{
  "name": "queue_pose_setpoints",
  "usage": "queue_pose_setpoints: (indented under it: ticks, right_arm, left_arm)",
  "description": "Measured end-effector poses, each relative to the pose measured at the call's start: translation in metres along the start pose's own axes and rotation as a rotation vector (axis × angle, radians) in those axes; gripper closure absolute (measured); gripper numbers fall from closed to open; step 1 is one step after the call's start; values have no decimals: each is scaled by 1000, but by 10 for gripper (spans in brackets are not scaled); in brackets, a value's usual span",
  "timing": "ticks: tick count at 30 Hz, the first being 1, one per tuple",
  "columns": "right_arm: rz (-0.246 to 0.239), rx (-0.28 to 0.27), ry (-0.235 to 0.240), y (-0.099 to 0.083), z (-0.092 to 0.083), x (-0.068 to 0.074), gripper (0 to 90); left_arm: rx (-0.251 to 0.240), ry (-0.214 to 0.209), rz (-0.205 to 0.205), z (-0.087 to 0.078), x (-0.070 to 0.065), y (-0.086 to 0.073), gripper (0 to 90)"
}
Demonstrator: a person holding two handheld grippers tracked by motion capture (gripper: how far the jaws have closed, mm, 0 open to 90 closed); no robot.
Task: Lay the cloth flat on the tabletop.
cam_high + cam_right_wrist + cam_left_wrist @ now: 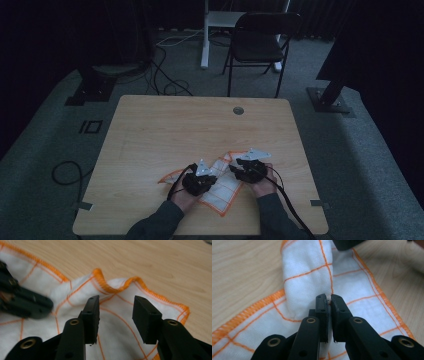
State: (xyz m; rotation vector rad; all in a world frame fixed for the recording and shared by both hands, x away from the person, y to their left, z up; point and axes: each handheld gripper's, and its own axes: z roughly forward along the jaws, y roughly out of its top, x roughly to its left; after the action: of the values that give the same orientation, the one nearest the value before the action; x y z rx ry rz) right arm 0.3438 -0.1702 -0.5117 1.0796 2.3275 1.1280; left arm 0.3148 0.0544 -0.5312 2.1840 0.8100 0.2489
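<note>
On the wooden tabletop (150,130), the left gripper (328,301) pinches a raised fold of the soft white, orange-checked cloth (307,272); beside it the right gripper (115,307) hangs half open, holding nothing.

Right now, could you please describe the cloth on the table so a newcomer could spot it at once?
On the wooden table, look at the near edge between the person's two hands. The cloth lies there rumpled: white, crossed by thin orange lines, with an orange stitched hem, and the left tongs pinch a raised fold of it.
</note>
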Motion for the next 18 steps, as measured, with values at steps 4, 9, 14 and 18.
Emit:
queue_pose_setpoints:
  ticks: [4, 9, 14, 18]
  right_arm:
    - [-7, -32, 7, 6, -3, 4, 554]
    - [-27, -75, 26, 16, -8, 11, 548]
    - [-15, -33, 53, 17, 4, 12, 608]
    - [-32, 30, 57, 11, 11, 14, 821]
  left_arm:
    - [7, -5, 3, 2, -2, -2, 855]
    - [16, -10, 9, 2, -2, -2, 850]
    - [13, -21, 3, 0, -3, -2, 829]
    - [6, -32, 2, -5, -2, -1, 803]
